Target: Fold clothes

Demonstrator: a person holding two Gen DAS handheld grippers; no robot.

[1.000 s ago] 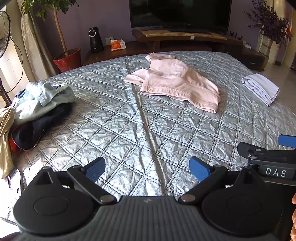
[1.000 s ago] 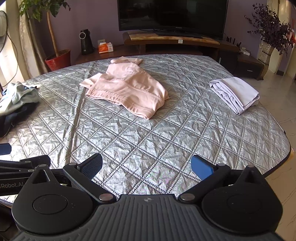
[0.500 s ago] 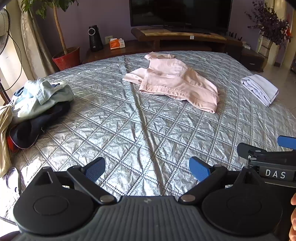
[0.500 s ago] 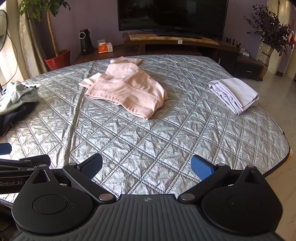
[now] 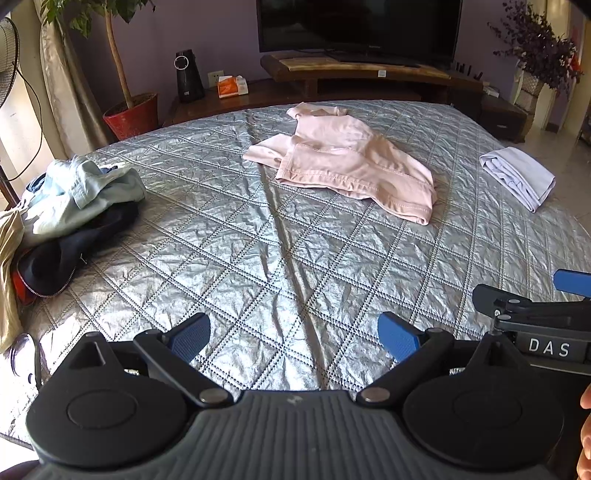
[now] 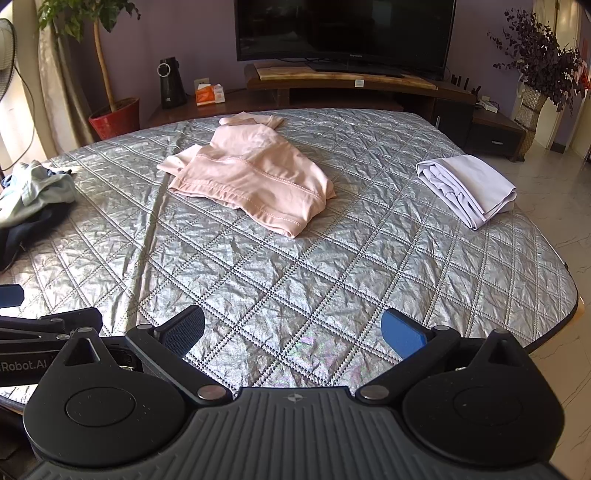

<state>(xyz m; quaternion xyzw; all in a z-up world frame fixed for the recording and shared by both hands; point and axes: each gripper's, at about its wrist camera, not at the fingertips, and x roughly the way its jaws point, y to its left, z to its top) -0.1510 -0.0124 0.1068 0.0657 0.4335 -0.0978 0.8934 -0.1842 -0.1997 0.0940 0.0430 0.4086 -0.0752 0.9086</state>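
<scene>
**Both tongs hanging apart over the near edge of the quilted tabletop**

Drifting only slightly since a second ago: pink garment sliding a touch lower in the left wrist view, white bundle edging a little toward the right in both views, everything else keeping its place.

Holding the left tongs (image 5: 293, 332) wide apart above the silver quilted tabletop (image 5: 295, 258), gripping nothing, blue pads facing each other across bare cover. Holding the right tongs (image 6: 293, 330) likewise spread and empty, hovering over the near right part of the same cover, not touching it as far as can be told. Keeping the two side by side, each showing at the edge of the other's view.

Lying rumpled and partly doubled over near the far middle of the tabletop: the pink garment (image 5: 347, 162) (image 6: 255, 170), well apart from both tongs. Resting folded near the right edge: the white bundle (image 5: 521, 175) (image 6: 469, 186). Sitting heaped at the left edge: a pile of unfolded clothes (image 5: 70, 206) (image 6: 29, 199), pale green on top, dark fabric with a zip beneath.

Standing beyond the tabletop: a television (image 6: 343, 29) on a low wooden stand (image 6: 347, 79), a potted tree in a red pot (image 5: 133, 114) and a black speaker (image 5: 188, 75).
</scene>
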